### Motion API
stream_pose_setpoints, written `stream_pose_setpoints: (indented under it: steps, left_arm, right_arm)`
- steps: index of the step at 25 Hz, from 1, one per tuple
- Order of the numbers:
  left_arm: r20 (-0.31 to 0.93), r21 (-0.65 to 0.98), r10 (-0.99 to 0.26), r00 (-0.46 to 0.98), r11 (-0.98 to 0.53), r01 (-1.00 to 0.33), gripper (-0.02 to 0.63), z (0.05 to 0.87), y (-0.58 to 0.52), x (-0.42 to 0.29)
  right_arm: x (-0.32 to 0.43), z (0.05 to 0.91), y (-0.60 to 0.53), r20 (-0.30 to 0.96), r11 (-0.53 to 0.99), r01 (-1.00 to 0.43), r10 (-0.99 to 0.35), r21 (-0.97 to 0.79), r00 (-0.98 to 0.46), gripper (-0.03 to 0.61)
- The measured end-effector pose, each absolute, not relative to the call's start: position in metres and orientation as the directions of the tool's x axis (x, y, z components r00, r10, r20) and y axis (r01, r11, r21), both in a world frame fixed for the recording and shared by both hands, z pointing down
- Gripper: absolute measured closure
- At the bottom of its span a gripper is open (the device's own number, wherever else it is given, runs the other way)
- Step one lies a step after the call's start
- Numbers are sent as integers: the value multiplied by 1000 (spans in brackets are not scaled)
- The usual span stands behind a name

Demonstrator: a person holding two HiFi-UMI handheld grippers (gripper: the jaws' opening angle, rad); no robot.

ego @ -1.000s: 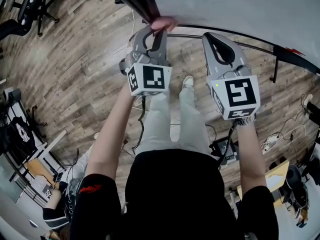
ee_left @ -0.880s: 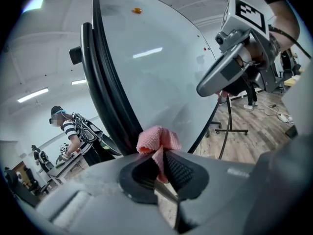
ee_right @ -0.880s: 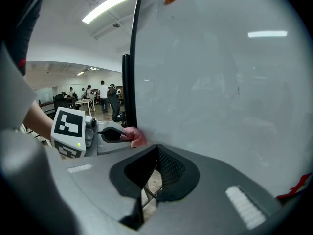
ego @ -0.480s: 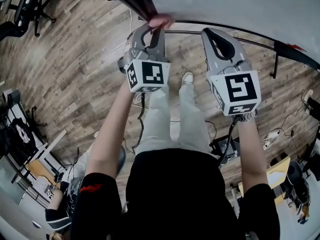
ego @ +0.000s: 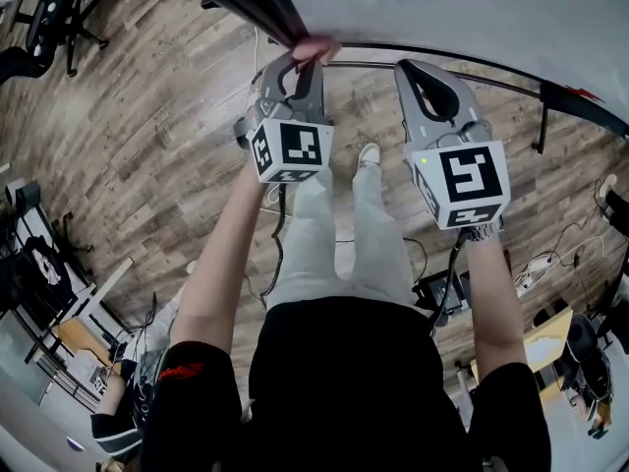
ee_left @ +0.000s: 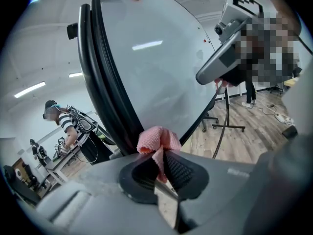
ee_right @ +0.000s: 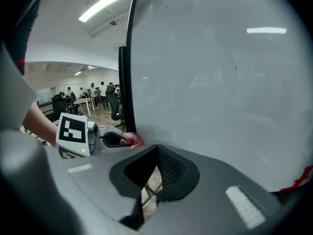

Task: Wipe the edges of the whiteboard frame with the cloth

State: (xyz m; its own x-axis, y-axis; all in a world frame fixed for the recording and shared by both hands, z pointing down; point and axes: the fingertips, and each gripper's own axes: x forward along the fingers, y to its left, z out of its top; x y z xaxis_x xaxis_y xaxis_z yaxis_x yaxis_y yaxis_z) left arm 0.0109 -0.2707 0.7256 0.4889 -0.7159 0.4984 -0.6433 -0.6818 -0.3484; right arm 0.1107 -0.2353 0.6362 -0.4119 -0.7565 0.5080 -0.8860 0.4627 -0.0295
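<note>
firmly pinched in the left gripper (ego: pixel 303 57), the pink cloth (ee_left: pixel 157 140) meets the whiteboard frame (ee_left: pixel 105 92) for wiping; the right gripper (ee_right: pixel 157 150) waits pressed together, empty

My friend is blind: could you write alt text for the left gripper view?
The left tool grips a pink cloth, held up at the black frame of a whiteboard. A wooden floor shows beyond.

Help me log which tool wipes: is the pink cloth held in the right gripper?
No, the right gripper has its jaws together with nothing between them; the pink cloth is pinched in the left gripper.
</note>
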Motion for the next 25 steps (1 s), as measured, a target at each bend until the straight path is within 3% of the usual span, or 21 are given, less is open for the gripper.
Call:
stream_pose_setpoints:
  steps: [25]
  left_arm:
    - [565, -269, -684, 462, -682, -681, 597, 760, -264, 16]
  right_arm:
    - [118, 651, -226, 531, 466, -883, -736, -51, -419, 577]
